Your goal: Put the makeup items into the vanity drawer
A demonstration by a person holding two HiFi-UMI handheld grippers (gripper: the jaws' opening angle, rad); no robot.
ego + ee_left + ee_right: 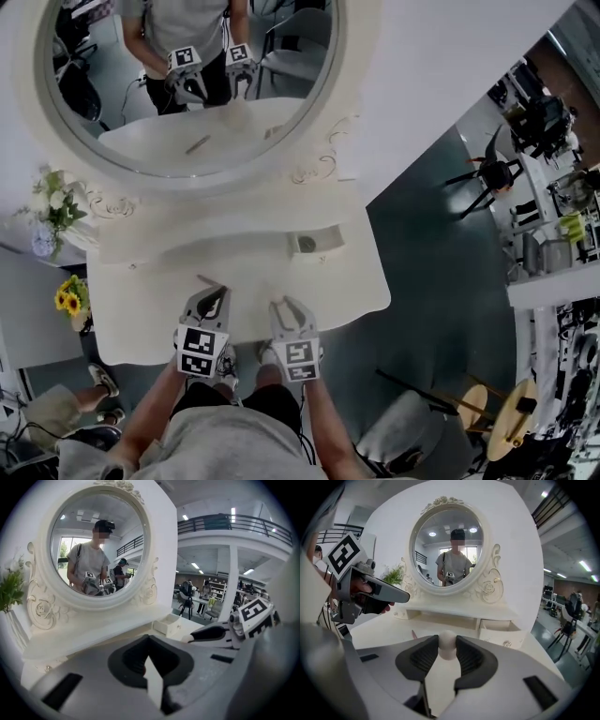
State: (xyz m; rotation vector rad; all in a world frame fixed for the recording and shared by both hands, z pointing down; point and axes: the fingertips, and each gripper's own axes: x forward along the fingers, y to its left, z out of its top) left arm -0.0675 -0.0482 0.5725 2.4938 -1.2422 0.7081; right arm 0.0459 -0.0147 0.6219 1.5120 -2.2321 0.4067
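White vanity counter (141,309) under an oval mirror (187,84), open-plan hall behind. Person is standing at the front edge, holding both tools just over it. Right tool (290,309) is clamping a small beige makeup sponge (447,644) between its pads, with the rounded end poking out past the tips. Left tool (214,298) is looking closed with nothing in it, but the view is poor at the tips, so I'm treating that as probable only. Small drawer (328,236) in the back shelf is sitting pulled open. Key geometry: the drawer is lying almost straight ahead of the right tool, slightly to its right, so the right hand is the nearer one. I'm judging the next move as a short forward reach, then a release over the opening. Thin pencil-like item (209,281) is lying flat on the counter just ahead of the left tool's tips, long axis running crosswise to that tool, not yet picked up. Risk I'm flagging: the sponge is looking squashy and may cling to a pad on release.
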